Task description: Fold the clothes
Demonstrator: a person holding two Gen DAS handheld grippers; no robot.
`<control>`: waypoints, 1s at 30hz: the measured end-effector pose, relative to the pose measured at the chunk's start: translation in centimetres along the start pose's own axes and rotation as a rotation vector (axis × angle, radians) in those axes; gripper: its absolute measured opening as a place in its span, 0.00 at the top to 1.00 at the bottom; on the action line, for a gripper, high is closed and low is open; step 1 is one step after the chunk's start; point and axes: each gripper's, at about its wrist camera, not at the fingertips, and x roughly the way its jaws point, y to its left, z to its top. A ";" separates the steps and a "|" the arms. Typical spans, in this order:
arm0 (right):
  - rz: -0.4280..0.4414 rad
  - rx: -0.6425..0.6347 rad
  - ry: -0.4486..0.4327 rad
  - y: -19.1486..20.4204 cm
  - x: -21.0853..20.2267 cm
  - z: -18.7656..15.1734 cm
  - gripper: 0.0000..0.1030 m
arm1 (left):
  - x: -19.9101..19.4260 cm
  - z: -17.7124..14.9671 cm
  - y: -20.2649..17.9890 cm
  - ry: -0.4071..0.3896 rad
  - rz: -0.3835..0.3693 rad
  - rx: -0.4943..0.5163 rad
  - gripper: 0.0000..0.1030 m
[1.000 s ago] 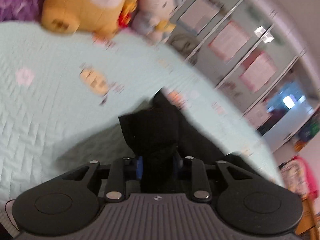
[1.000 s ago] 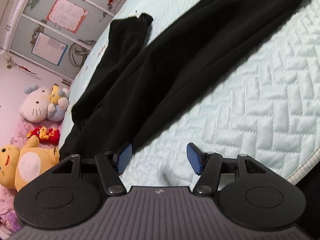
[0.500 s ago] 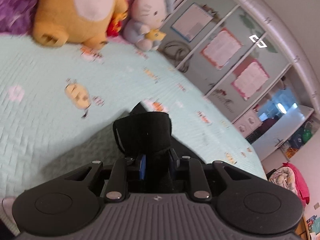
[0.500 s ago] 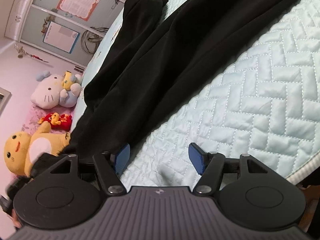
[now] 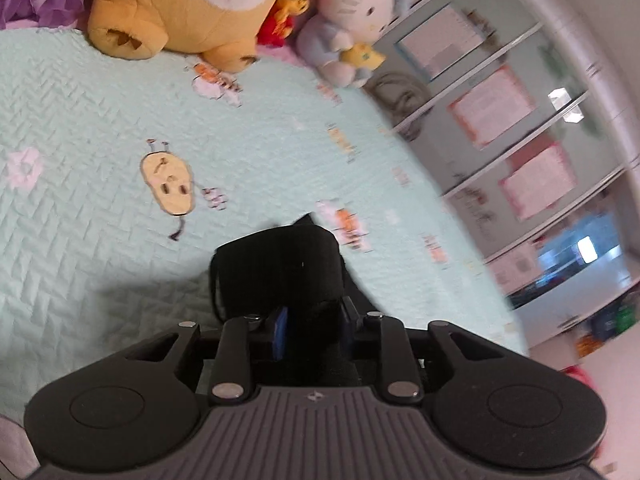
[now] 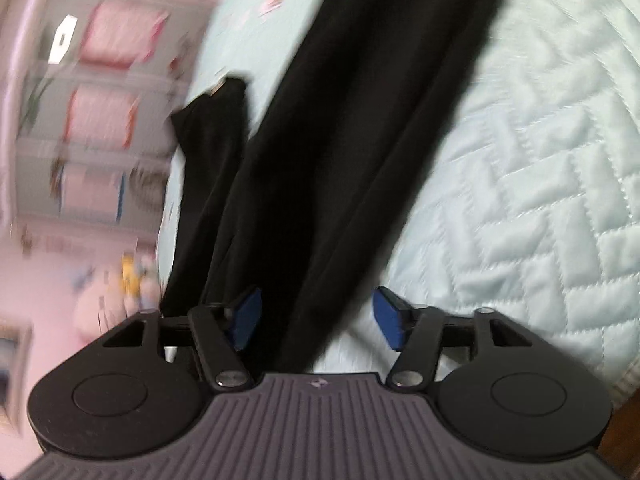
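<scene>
Your left gripper [image 5: 312, 330] is clamped on a bunched end of the black garment [image 6: 340, 140], w/ the blue pads pinching a thick roll of cloth that bulges up ahead of the fingers. Your right gripper [image 6: 316, 320] stands wide, nothing between its pads; it hangs over the near end of the same garment, close to the bed's near edge.

The garment lies long and narrow across the bed cover [image 6: 540, 160], running from the near edge toward the far side, w/ a second, shorter strip beside it on the left that ends in a cuff-like tip. Looks like pants or similar, but I can't tell for sure. It isn't a neat stack yet.

Risks, as I judge them:
- The cloth is soft, matte and limp. Lift one end only and the rest drags, twists or slides off line.
- The left grip is on a wad, not a flat edge, so layers could slip out unevenly and leave a crooked fold.
- The cover is quilted in a zigzag stitch w/ a slight sheen, prob. slick, so the garment may creep toward the edge when pulled.
- The right-hand view is blurred, so a grab could miss the hem or catch the cover too.
- The stuffed toys [image 5: 192, 12] sit at the far edge, well apart.
</scene>
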 end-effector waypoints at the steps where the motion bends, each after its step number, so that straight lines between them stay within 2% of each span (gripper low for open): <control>1: -0.005 0.039 -0.003 -0.2 0.2 0.4 0.52 | 0.8 -0.2 0.1 0.011 0.025 0.015 0.70; 4: -0.035 0.050 -0.005 -0.2 0.5 1.0 0.64 | 3.0 -0.9 0.8 0.039 0.088 0.056 0.66; 6: -0.044 0.036 -0.007 -0.3 0.7 1.2 0.82 | 3.8 -0.9 1.6 0.047 0.114 0.059 0.60; 8: -0.050 0.024 -0.009 -0.5 0.8 1.3 0.90 | 4.2 -0.7 2.2 0.042 0.133 0.057 0.55; 10: -0.054 0.005 -0.010 -0.7 1.0 1.4 0.90 | 3.9 -0.5 2.5 0.025 0.141 0.059 0.51; 14: -0.080 -0.103 -0.011 0.3 -0.2 1.5 0.92 | 1.4 -1.2 3.1 -0.005 0.122 0.067 0.50; 18: -0.058 -0.214 -0.073 1.9 -4.9 1.3 0.96 | -1.1 -1.9 3.7 -0.035 0.104 0.076 0.49; 20: -0.067 -0.240 -0.096 1.8 -6.6 1.1 0.96 | -2.3 -2.2 4.0 -0.050 0.094 0.081 0.45; 25: -0.099 -0.301 -0.027 1.5 -6.6 -0.7 0.90 | -4.8 -7.0 7.8 -0.022 0.123 0.086 0.44; 27: -0.111 -0.326 0.000 1.4 -6.5 -1.5 0.81 | -5.3 -8.3 9.2 -0.005 0.130 0.062 0.44; 28: -0.109 -0.367 0.016 2.0 -6.4 -2.3 0.73 | -5.5 -8.7 9.8 -0.002 0.131 0.050 0.44; 30: -0.084 -0.509 0.055 4.4 -5.5 -4.8 0.73 | -5.9 -9.1 10.5 -0.001 0.135 0.032 0.44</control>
